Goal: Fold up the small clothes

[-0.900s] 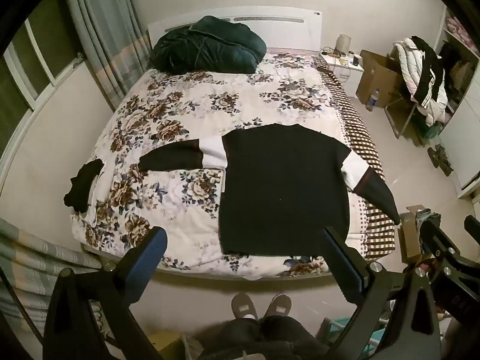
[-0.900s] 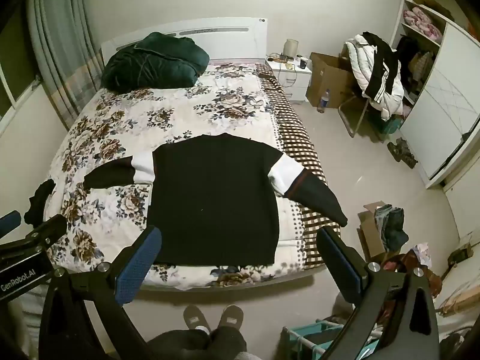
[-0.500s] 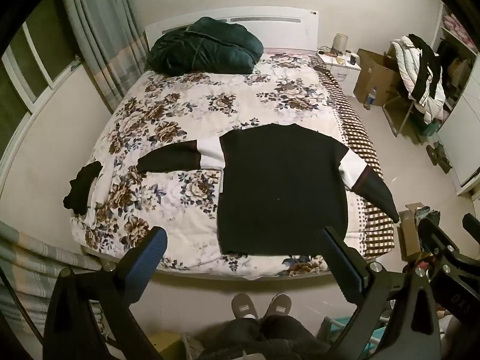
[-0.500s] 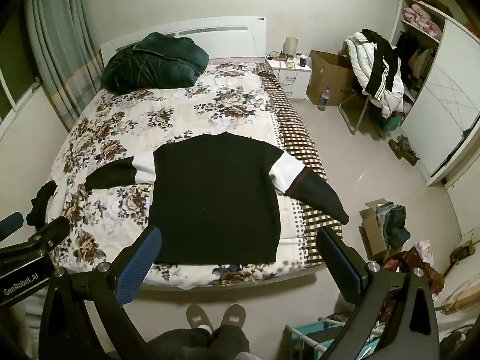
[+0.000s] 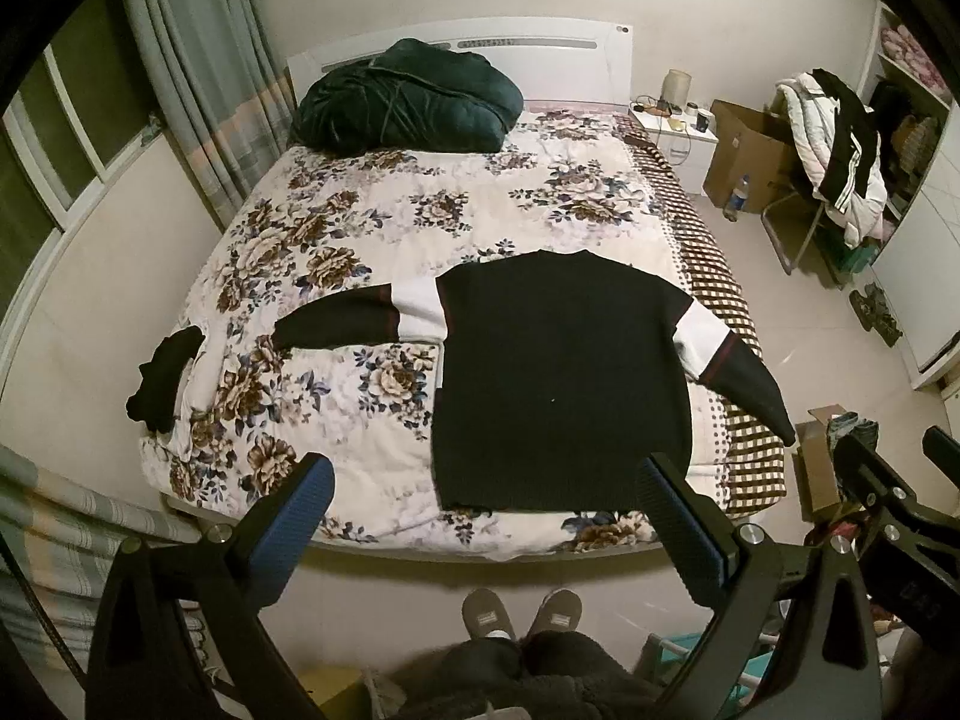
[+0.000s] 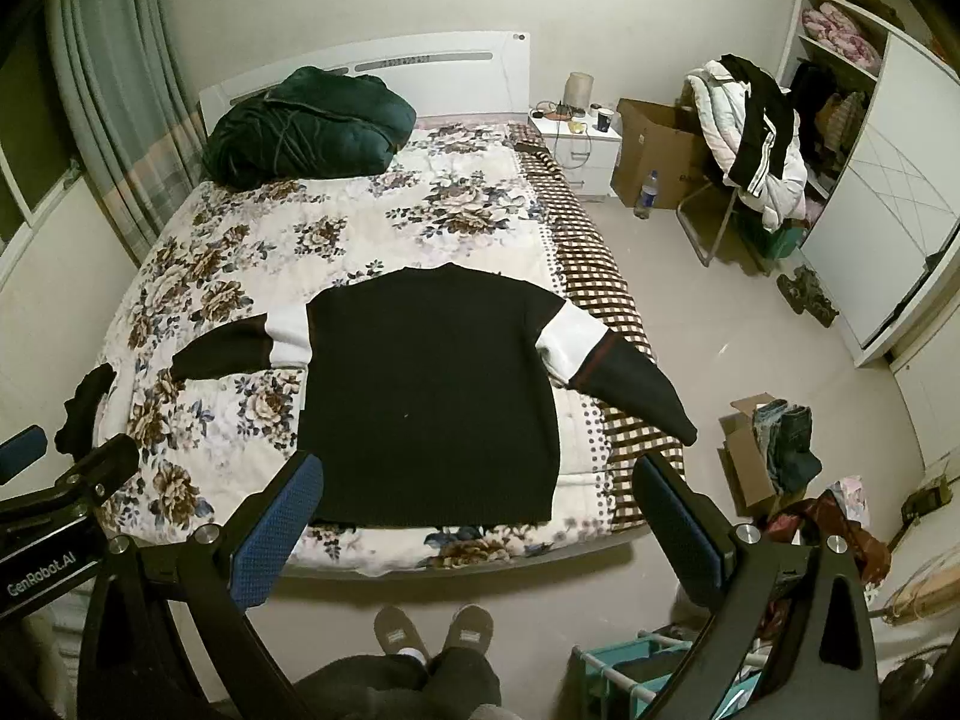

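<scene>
- At nine o'clock in the left wrist view a window (image 5: 42, 156) sits in the wall, with pale grey curtains (image 5: 192, 78) hanging beside it at ten o'clock.
- A small black garment (image 5: 162, 378) lies at the bed's near left corner, about nine o'clock in the same view, well apart from the sweater.
- The bed (image 5: 372, 240) fills the middle of the room under a floral quilt (cream with brown and blue blooms); a brown checked blanket (image 5: 714, 276) runs down its right edge.
- At twelve o'clock a dark green bundle of bedding (image 5: 408, 102) rests against the white headboard (image 5: 540, 54).
- The black sweater (image 5: 558, 384) lies flat on the near right part of the bed, neck toward the headboard and hem by the foot edge; both sleeves are spread, each with a white band, and the right one hangs over the checked side.
- The left gripper (image 5: 486, 516) hangs above the foot of the bed, jaws spread wide with nothing between them.
- The right gripper (image 6: 474, 504) hangs likewise, jaws apart and empty, angled down at the hem.
- At six o'clock two grey slippers (image 6: 432, 630) stand on the pale floor.
- At one o'clock a white nightstand (image 6: 576, 144) stands by the headboard, a cardboard box (image 6: 654, 144) just beside it.
- At two o'clock a chair piled with a white jacket (image 6: 756, 138) stands near a white wardrobe (image 6: 888, 210).
- At four o'clock an open box of clothes (image 6: 774, 450) sits on the floor.
</scene>
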The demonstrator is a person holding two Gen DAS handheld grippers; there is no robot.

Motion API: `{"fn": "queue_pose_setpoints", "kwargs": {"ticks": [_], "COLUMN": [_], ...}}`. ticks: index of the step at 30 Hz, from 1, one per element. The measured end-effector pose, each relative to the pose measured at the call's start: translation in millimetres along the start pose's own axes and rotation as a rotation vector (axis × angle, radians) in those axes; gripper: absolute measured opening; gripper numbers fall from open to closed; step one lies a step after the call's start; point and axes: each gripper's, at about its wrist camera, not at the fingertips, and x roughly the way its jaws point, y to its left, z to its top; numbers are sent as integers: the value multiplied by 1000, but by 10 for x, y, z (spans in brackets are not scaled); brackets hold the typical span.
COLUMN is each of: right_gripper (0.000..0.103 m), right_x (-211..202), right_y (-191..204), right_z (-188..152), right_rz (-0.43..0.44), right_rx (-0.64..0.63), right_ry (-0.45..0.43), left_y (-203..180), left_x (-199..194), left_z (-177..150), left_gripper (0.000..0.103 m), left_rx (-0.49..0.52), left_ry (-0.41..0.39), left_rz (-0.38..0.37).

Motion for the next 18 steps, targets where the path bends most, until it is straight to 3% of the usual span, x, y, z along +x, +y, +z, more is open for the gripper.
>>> {"fn": "queue_pose_setpoints", "kwargs": {"ticks": [18], "right_gripper": [103], "right_x": [-139], "right_y": [-16], "right_z": [46], "right_rz": [4], "right_rx": [-1], "right_ry": [-11], "left_y": [-59], "left_x": [-66], "left_z": [-42], "left_gripper": [103], "left_rx": [6], "left_ry": [-10], "left_rz": [4]}}
